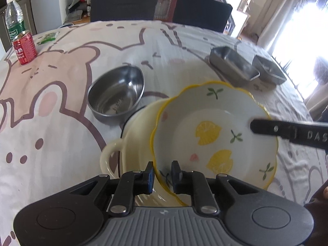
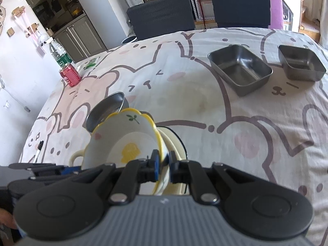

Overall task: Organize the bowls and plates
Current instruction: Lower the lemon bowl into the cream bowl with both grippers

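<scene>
your left claw (image 1: 162, 173) and right claw (image 2: 163, 162) both clamp the lemon plate (image 1: 213, 135); only the right view shows a marker (image 2: 39, 150).

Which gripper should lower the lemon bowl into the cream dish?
Neither alone. The left gripper and the right gripper each pinch opposite rims of the lemon bowl, tilted over the cream dish. Lower together.

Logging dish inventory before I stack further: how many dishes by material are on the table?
Ceramic: 2, the lemon-print dish and the cream handled dish.
Steel round bowl: 1.
Steel rectangular trays: 2, larger, smaller.
Total: 5.
</scene>
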`<state>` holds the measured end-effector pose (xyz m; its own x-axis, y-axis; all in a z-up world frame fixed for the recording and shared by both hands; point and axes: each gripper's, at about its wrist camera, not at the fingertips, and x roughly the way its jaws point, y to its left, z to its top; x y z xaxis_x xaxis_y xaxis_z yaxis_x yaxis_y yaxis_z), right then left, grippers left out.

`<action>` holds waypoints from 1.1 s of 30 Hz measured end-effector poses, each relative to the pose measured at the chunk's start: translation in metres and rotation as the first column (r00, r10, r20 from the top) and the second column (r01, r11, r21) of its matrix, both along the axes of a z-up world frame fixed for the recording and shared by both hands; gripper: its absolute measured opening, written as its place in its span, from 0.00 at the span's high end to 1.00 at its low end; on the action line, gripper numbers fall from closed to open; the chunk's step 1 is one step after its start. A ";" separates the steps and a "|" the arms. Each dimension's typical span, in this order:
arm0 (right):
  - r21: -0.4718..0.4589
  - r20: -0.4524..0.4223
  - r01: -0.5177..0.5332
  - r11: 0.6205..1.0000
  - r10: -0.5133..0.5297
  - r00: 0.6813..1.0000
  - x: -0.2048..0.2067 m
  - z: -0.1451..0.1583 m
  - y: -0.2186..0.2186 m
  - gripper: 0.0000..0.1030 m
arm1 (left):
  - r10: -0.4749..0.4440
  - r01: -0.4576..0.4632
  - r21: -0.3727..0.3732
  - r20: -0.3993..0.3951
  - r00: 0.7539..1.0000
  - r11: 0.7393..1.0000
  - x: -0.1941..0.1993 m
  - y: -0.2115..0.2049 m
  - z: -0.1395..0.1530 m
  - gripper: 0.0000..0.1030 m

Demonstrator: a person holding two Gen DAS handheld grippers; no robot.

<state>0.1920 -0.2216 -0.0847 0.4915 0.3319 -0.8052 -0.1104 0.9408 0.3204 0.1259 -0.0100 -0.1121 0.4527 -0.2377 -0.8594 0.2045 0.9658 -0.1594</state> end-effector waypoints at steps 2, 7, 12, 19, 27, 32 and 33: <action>-0.009 0.008 -0.006 1.000 0.006 1.000 0.000 0.001 0.001 0.89 | -0.004 0.005 0.011 -0.007 1.000 1.000 0.000 -0.002 -0.003 0.81; -0.022 0.003 -0.025 0.999 0.025 1.000 0.000 -0.001 0.003 0.89 | -0.002 0.002 0.031 -0.022 1.000 1.000 0.002 -0.003 -0.006 0.81; -0.033 0.001 -0.036 0.999 0.036 0.999 0.000 -0.002 0.005 0.89 | -0.016 0.017 0.047 -0.027 1.000 0.999 0.003 -0.006 -0.008 0.80; -0.056 0.011 -0.043 0.997 0.044 0.999 0.001 -0.002 0.006 0.90 | -0.034 0.036 0.055 -0.030 0.999 0.998 0.003 -0.009 -0.010 0.80; -0.060 -0.005 -0.053 0.997 0.052 0.999 0.004 -0.006 0.006 0.91 | -0.023 0.026 0.055 -0.045 0.999 0.998 0.005 -0.005 -0.009 0.81; -0.053 -0.019 -0.065 0.996 0.064 0.998 0.005 -0.009 0.009 0.92 | -0.008 0.009 0.035 -0.028 1.000 0.999 0.004 0.003 -0.005 0.81; -0.053 -0.019 -0.068 0.996 0.067 0.998 0.005 -0.009 0.009 0.92 | 0.000 0.001 0.025 -0.024 1.000 1.000 0.003 0.005 -0.003 0.81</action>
<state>0.1972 -0.2121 -0.0942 0.4550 0.3195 -0.8312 -0.1690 0.9474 0.2717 0.1291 -0.0051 -0.1156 0.4315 -0.2161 -0.8758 0.2012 0.9695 -0.1401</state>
